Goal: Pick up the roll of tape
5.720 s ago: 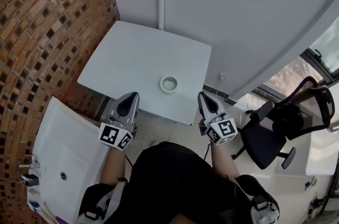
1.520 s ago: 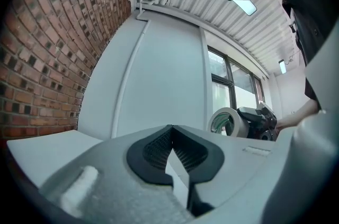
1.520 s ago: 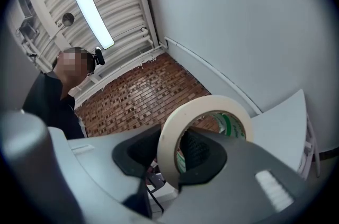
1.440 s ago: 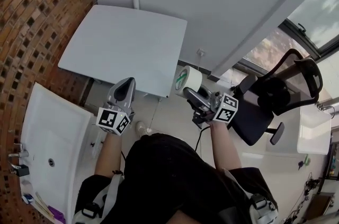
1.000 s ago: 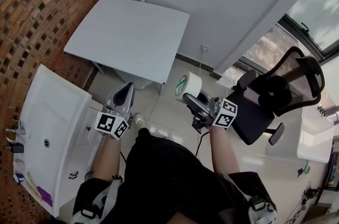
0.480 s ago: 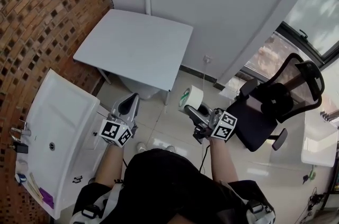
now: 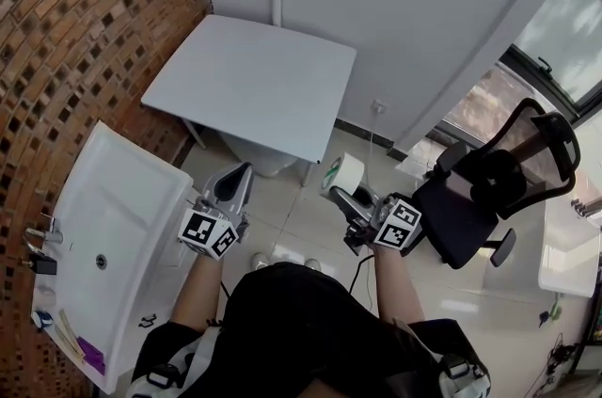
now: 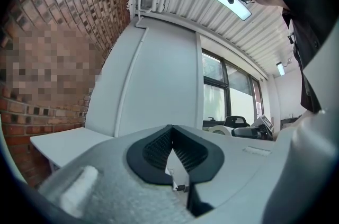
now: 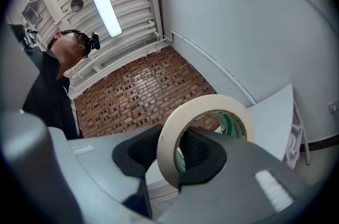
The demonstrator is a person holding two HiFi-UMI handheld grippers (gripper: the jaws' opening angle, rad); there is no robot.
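Note:
The roll of tape [image 7: 343, 172], cream with a green-printed core, stands on edge in my right gripper [image 7: 342, 190], which is shut on its band. It hangs over the floor, off the near right corner of the white table [image 7: 254, 76]. In the right gripper view the roll [image 9: 170, 135] rises between the two black pads, one inside the ring and one outside. My left gripper [image 7: 235, 181] is level with it on the left, shut and holding nothing. In the left gripper view its pads [image 8: 159, 149] meet at the tips, and the roll [image 8: 221, 130] shows small, far to the right.
A white sink [image 7: 103, 236] with a tap runs along the brick wall [image 7: 85, 1] at the left. A black office chair [image 7: 489, 189] stands at the right, below a window. A grey wall is behind the table, tiled floor beneath my hands.
The roll lay flat on the table with both grippers before it; now my right gripper holds it up, away from the table. Over the last second both hands drifted further back from the table.

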